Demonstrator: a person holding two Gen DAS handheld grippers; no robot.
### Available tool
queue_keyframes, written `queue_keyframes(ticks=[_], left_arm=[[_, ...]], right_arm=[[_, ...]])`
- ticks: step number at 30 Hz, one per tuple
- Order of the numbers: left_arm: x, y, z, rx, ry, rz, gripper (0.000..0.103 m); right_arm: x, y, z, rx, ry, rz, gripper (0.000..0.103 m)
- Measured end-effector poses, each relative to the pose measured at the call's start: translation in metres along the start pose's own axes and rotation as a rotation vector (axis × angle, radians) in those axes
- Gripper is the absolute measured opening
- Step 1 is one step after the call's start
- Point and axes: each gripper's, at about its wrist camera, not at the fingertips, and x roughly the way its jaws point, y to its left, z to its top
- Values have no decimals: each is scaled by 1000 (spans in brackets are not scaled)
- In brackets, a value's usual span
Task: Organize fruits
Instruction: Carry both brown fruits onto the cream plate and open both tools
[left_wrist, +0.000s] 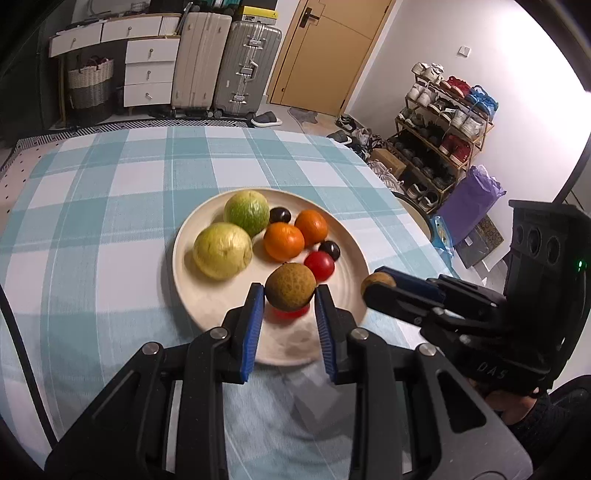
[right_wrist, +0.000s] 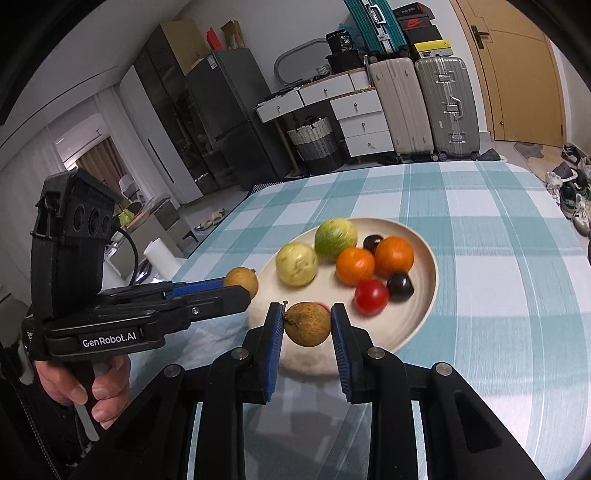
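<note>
A cream plate (left_wrist: 207, 295) (right_wrist: 424, 317) on the checked tablecloth holds two green-yellow fruits (left_wrist: 222, 250) (left_wrist: 246, 211), two oranges (left_wrist: 283, 241) (left_wrist: 311, 227), a red tomato (left_wrist: 319, 265) and two dark plums (left_wrist: 279, 214) (left_wrist: 329, 249). My left gripper (left_wrist: 290, 293) is shut on a brown longan (left_wrist: 290, 285) above the plate's near part; another red fruit (left_wrist: 291, 314) lies under it. My right gripper (right_wrist: 308, 319) is shut on a second brown longan (right_wrist: 308, 324) over the plate's near rim. Each gripper also shows in the other view, the right (left_wrist: 378, 286) and the left (right_wrist: 240, 286).
The table (left_wrist: 110, 192) has a blue and white checked cloth; its right edge drops to the floor. Suitcases (left_wrist: 225, 62), white drawers (left_wrist: 147, 70), a basket (left_wrist: 90, 83) and a door (left_wrist: 332, 55) stand behind. A shoe rack (left_wrist: 439, 125) is to the right.
</note>
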Motion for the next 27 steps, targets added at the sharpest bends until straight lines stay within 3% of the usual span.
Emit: queue_keyframes(ticks=[7,25,27], left_arm=[[29,0,23,-5,36,-50,25],[60,12,42,-44,59,-37,25],[59,12,43,-45,54,-32,25]], right_arm=[[25,-12,13,-8,23,-40,27],[60,-17,21,-42,68,-28,27],[61,-16,21,-42,69,-29,32]])
